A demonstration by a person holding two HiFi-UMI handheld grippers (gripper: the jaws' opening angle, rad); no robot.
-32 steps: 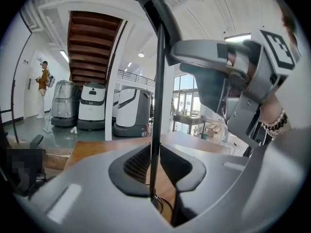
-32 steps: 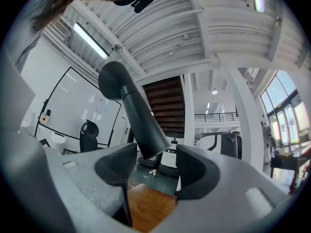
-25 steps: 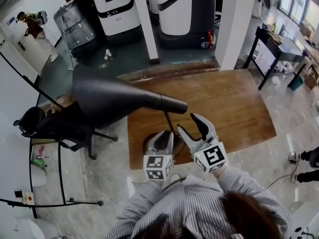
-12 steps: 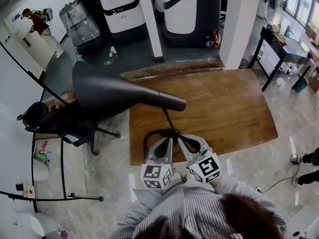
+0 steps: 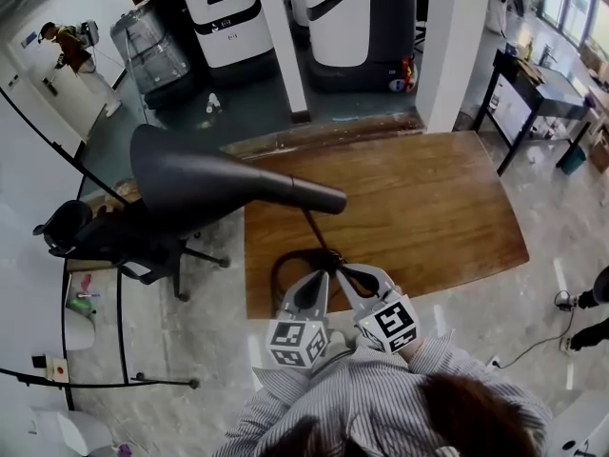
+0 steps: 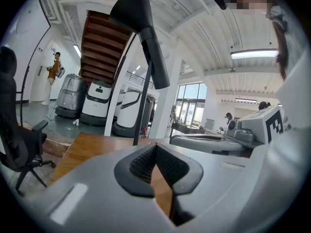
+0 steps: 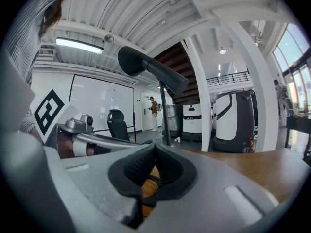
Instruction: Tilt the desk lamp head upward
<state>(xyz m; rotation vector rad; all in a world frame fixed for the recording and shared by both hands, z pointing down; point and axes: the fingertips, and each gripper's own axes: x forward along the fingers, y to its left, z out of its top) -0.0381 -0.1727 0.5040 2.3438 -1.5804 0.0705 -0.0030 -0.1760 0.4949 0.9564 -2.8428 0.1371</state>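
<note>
The black desk lamp stands near the wooden table's (image 5: pixel 428 208) front edge. Its big cone head (image 5: pixel 205 184) lies roughly level and points left, past the table's left edge. A thin stem (image 5: pixel 319 236) drops to the round base (image 5: pixel 277 272), which the grippers partly hide. My left gripper (image 5: pixel 322 277) and right gripper (image 5: pixel 344 270) sit side by side just in front of the stem, both shut with nothing between the jaws. The left gripper view looks up at the head (image 6: pixel 138 13) and stem (image 6: pixel 142 106). The right gripper view shows the head (image 7: pixel 150 67) overhead.
A black office chair (image 5: pixel 105 236) stands left of the table, under the lamp head. White service robots (image 5: pixel 228 17) and a white pillar (image 5: pixel 457 36) stand behind the table. A black side table (image 5: pixel 533 93) is at the far right. A person (image 5: pixel 67 46) stands far off at the back left.
Both grippers have shut. The right one, open beside the stem a second ago, has drawn back toward me and closed. The lamp head looks unchanged in tilt.
</note>
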